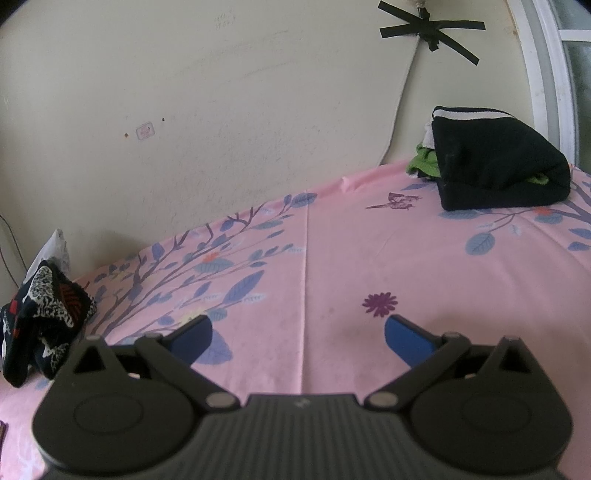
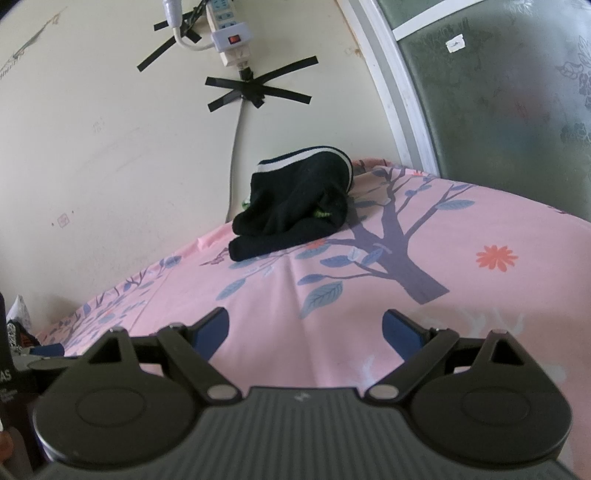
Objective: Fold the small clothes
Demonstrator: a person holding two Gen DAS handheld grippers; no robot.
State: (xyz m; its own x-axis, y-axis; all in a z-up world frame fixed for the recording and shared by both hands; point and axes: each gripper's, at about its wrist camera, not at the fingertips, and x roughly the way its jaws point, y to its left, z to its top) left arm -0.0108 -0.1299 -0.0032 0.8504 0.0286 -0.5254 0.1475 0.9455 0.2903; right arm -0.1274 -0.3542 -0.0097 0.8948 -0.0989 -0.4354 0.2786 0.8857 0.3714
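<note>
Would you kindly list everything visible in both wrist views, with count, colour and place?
bedsheet: one, pink with blue leaves, covers the bed.
black garment: one, black with white stripe, far side by the wall, atop the green garment.
green garment: one, green, under the black one.
patterned garment: one, dark with white and red print, left edge.
power strip: one, white, taped to wall.
left claw: open, empty.
right claw: open, empty.

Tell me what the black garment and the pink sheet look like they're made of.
Black garment: probably a soft, matte knit, with a fuzzy surface and a white striped band. Pink sheet: likely thin woven cotton or polyester, smooth, printed with trees, showing fold creases.
</note>
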